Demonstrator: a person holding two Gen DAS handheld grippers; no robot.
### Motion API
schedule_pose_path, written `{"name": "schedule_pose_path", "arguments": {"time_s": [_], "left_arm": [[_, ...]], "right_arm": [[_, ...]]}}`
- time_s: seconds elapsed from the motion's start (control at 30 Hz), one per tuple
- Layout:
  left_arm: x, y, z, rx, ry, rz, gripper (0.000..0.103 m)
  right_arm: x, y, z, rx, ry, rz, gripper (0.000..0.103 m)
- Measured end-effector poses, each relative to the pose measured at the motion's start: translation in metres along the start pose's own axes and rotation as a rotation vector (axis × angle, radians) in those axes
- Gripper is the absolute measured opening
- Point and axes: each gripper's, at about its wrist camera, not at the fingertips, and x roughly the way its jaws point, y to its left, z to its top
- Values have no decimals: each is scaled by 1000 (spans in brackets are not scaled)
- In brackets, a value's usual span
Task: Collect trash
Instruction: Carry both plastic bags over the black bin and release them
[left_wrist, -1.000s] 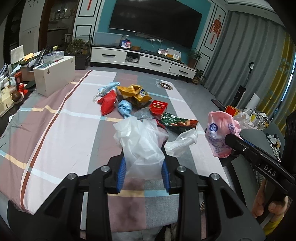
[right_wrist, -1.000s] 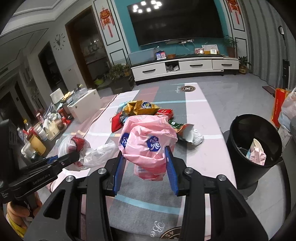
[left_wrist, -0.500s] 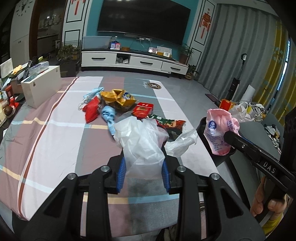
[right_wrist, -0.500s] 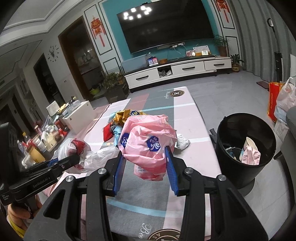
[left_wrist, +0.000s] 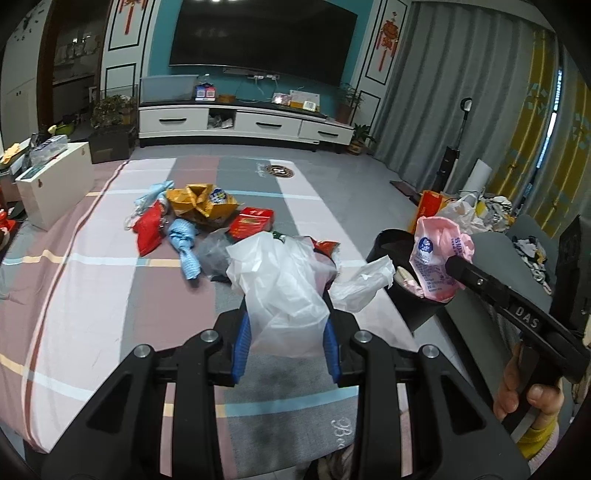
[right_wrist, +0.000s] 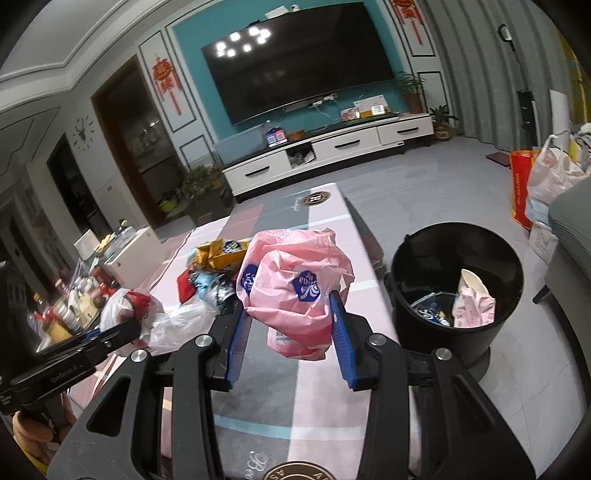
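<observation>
**Two bags gripped, one bin, one litter pile on the bench**

One bench (left_wrist: 92, 295), covered by a cloth of pink, grey and mauve blocks with thin pale stripes. One black trash bin (right_wrist: 458, 291) on the grey floor, to the right of the right gripper's fingers and just beside the bench edge; inside it, a pink wrapper and a few other scraps.

Two grippers. The left gripper (left_wrist: 286, 332) pinches one white plastic bag (left_wrist: 280, 291) between its blue fingers (left_wrist: 242, 343). The right gripper (right_wrist: 290, 332) pinches one crumpled pink bag (right_wrist: 291, 284) with blue logos, held clear of the bench.

One litter pile (left_wrist: 199, 221) ahead of the left fingers: one gold wrapper, one red box, one red packet, one blue checked cloth, one pale blue strip and one grey film, touching or overlapping.

The left wrist view alone shows the pile item by item, and the pink bag at the bin's rim; the right wrist view alone shows the bin's contents.

Room: one large dark television (left_wrist: 262, 40) on a teal wall, one long white cabinet beneath it, grey curtains to the right, one white box (left_wrist: 55, 184) at the bench's left edge.
</observation>
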Motion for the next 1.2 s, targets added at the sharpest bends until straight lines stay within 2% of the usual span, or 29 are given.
{"name": "schedule_pose_path", "arguments": {"time_s": [0.4,0.57,0.7,0.97,1.2], "left_arm": [[37,-42,28,82,6,-138,33],[69,-76,44,119,14,-219,33],[102,-107,54,160,55,-276,33],[163,-163,54,218,133,-330,34],[212,-191,48,239,202,-323,34]], "right_arm": [[-23,-70,4,135,-68,-118,42],[-27,-101,0,207,-81,-156,42],[-20,-124,-5,274,-67,-154,42],[-1,-158,-10,360,-51,-156,42],[15,-179,-9,372,-25,-196,43]]}}
